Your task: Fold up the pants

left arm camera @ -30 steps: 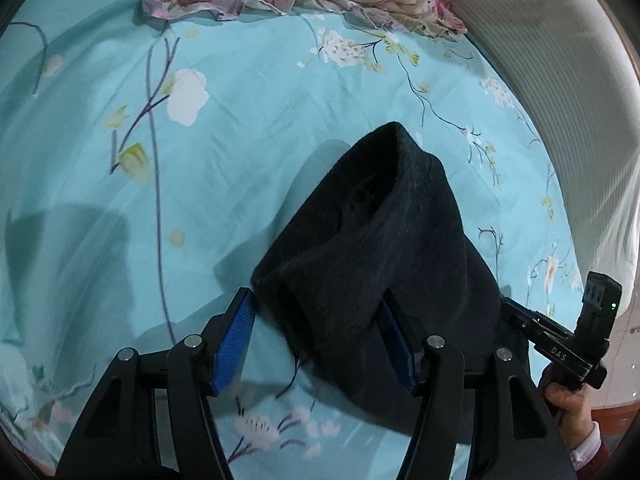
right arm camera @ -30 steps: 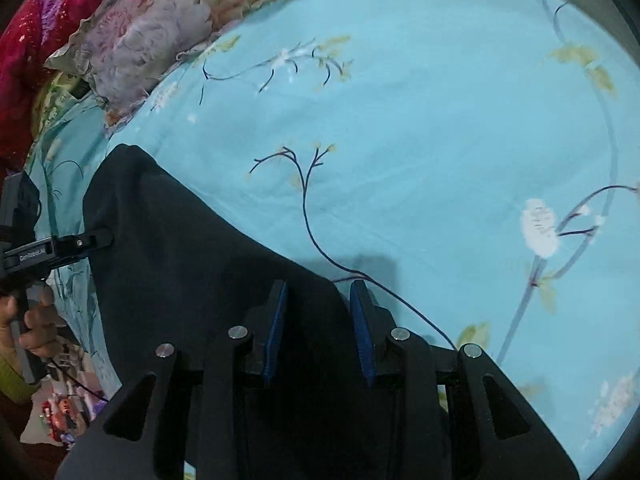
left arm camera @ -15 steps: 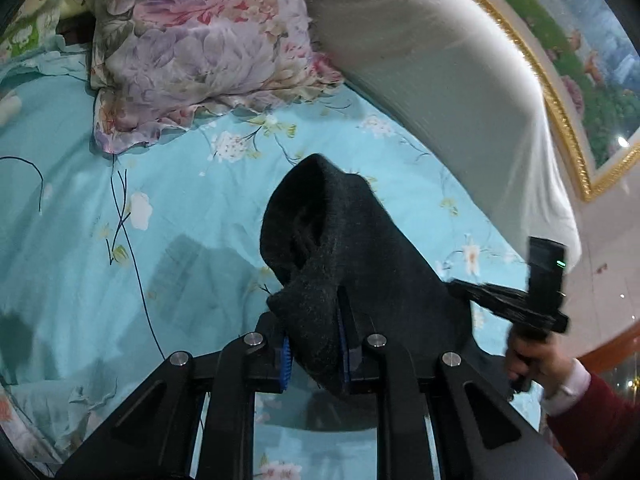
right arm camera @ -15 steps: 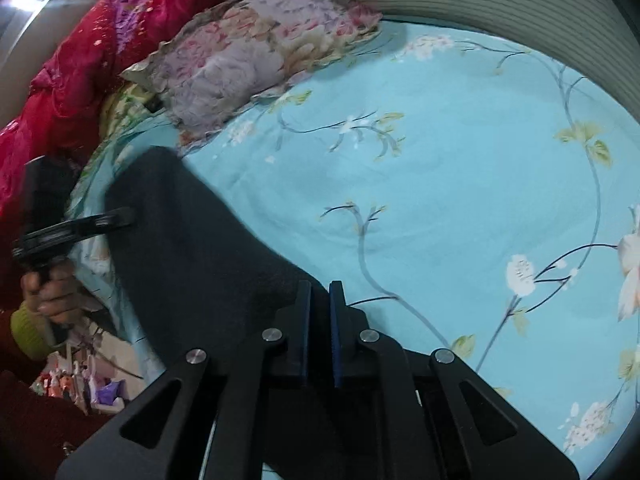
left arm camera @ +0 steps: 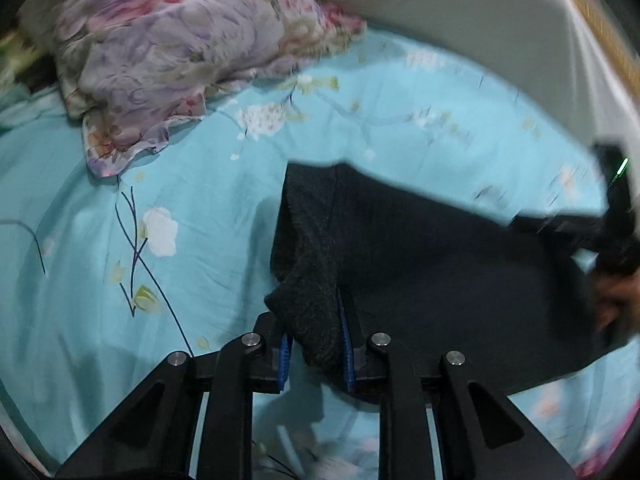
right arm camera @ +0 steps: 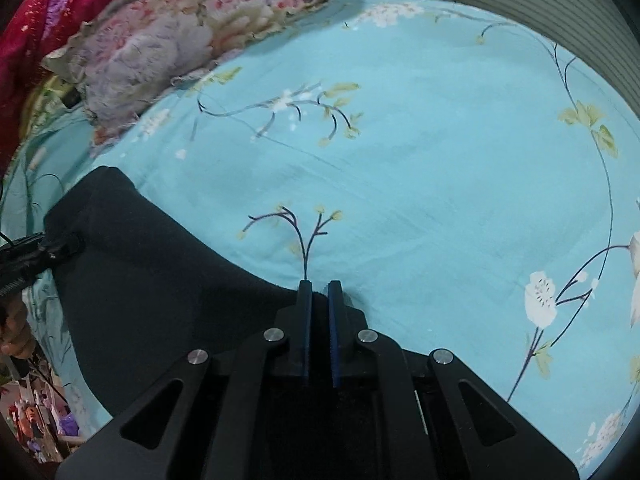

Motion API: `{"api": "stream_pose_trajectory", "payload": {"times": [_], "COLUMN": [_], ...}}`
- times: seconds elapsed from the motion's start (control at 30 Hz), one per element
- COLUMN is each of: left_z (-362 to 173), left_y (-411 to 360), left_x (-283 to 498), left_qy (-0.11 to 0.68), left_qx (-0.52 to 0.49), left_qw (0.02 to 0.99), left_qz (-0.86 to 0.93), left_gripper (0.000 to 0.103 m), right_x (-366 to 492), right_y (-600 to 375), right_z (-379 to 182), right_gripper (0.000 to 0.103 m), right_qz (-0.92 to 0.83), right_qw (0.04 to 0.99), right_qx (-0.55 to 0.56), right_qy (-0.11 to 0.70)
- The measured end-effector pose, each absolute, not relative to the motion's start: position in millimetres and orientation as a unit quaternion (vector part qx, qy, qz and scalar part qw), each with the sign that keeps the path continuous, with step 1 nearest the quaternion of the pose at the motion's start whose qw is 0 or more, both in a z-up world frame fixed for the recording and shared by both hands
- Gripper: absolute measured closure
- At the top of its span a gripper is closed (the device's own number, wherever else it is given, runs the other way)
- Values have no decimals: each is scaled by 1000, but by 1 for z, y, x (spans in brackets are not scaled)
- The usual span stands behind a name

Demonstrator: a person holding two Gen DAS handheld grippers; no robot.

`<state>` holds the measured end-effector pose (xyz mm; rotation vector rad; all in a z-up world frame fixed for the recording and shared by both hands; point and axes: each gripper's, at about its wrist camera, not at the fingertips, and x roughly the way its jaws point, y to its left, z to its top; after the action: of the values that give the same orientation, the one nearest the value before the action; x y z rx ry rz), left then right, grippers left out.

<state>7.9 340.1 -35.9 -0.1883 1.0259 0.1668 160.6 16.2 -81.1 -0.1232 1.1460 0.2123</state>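
Observation:
Dark grey pants (left arm camera: 432, 264) hang stretched between my two grippers above a turquoise floral bedsheet (left arm camera: 192, 208). My left gripper (left arm camera: 314, 344) is shut on a bunched edge of the pants. My right gripper (right arm camera: 319, 304) is shut on the other edge, where the dark pants (right arm camera: 152, 280) spread to the lower left. The right gripper shows blurred at the right edge of the left wrist view (left arm camera: 616, 216). The left gripper shows at the left edge of the right wrist view (right arm camera: 36, 256).
A floral pillow (left arm camera: 180, 52) lies at the head of the bed, also in the right wrist view (right arm camera: 180, 40). A pale headboard (left arm camera: 480, 28) curves behind it. A red blanket (right arm camera: 36, 20) lies at the far left.
Both grippers closed from open onto the pants' edges, then lifted and spread the cloth out wide between them. The views tilted up toward the pillow.

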Motion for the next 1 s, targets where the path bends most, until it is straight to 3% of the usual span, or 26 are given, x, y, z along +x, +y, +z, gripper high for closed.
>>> {"api": "stream_pose_trajectory", "payload": {"times": [0.1, 0.27, 0.33, 0.4, 0.7, 1.0], "left_z": [-46, -12, 8, 22, 41, 30], "left_y": [331, 333, 331, 327, 239, 92], "left_x": [8, 1, -1, 1, 59, 99], "left_qy": [496, 487, 470, 460, 464, 503], "left_qx": [-32, -25, -26, -30, -27, 33], "left_qw": [861, 864, 873, 879, 885, 843], "left_qz": [107, 130, 127, 121, -22, -189], "left_gripper": [60, 55, 48, 41, 41, 40], "right_x": [161, 140, 124, 101, -2, -86], "right_y": [12, -10, -21, -36, -107, -162], "right_z": [-79, -50, -36, -22, 2, 19], "right_gripper": [93, 82, 72, 68, 68, 68], "right_qz": [85, 54, 47, 36, -50, -132], "right_qw": [841, 860, 868, 876, 877, 875], "right_qx": [-45, 15, 38, 67, 167, 219], "right_qy": [532, 508, 492, 476, 447, 410]}}
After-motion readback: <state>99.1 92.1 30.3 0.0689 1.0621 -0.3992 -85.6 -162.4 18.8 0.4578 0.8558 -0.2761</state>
